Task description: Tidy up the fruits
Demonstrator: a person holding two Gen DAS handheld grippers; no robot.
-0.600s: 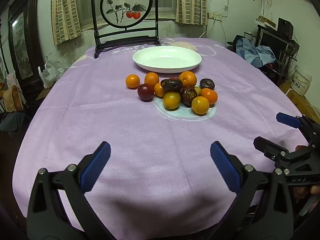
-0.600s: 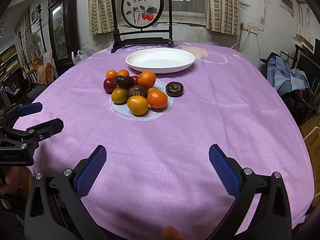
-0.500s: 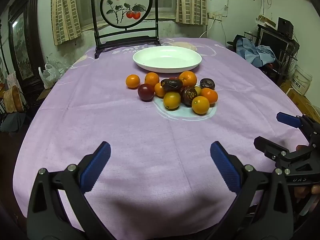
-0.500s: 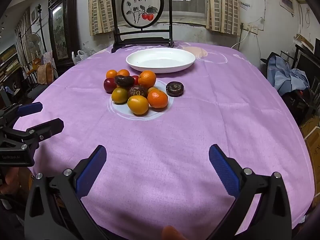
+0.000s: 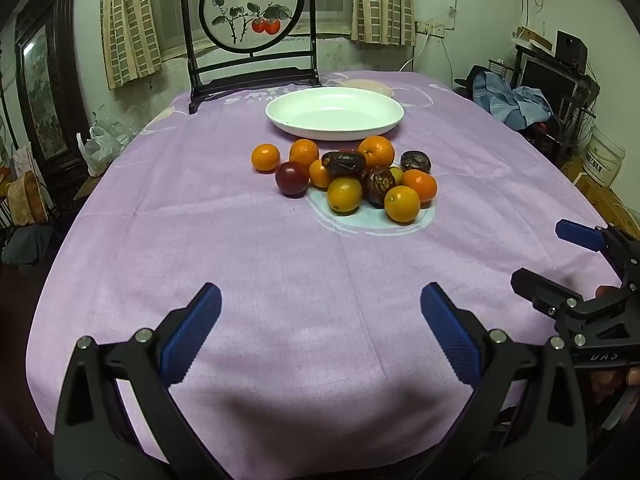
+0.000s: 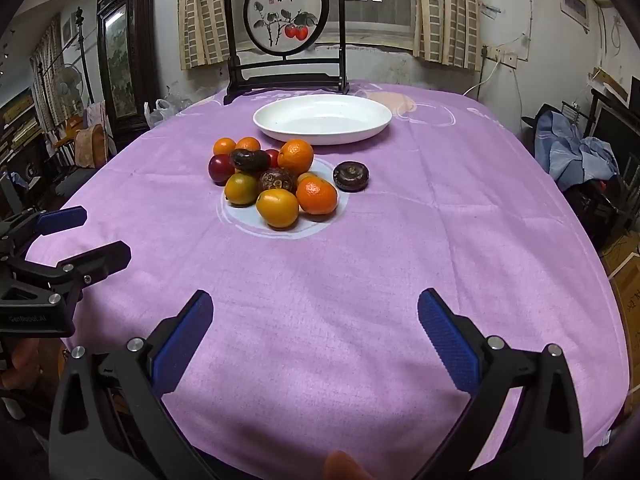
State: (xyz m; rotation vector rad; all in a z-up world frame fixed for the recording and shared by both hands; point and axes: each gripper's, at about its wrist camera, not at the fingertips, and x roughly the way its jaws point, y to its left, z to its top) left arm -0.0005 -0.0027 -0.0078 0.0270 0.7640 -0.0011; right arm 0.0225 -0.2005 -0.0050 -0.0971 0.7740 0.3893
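Observation:
A pile of fruit (image 5: 352, 178) (image 6: 276, 178) lies mid-table on the purple cloth: several oranges, a red plum (image 5: 292, 178) (image 6: 220, 168) and dark wrinkled fruits, one (image 6: 351, 176) apart at the right. Behind the pile stands an empty white oval dish (image 5: 335, 113) (image 6: 322, 119). My left gripper (image 5: 320, 328) hovers open over the near cloth, well short of the fruit, holding nothing. My right gripper (image 6: 316, 330) is open and empty too, beside the left. Each gripper shows in the other's view: the right gripper (image 5: 560, 256), the left gripper (image 6: 76, 236).
A dark wooden stand with a round painted screen (image 5: 252, 12) (image 6: 286, 14) rises behind the dish at the table's far edge. Clutter, a cabinet (image 5: 44, 92) and blue cloth on furniture (image 6: 576, 156) surround the table. Bare purple cloth (image 5: 320, 264) lies between grippers and fruit.

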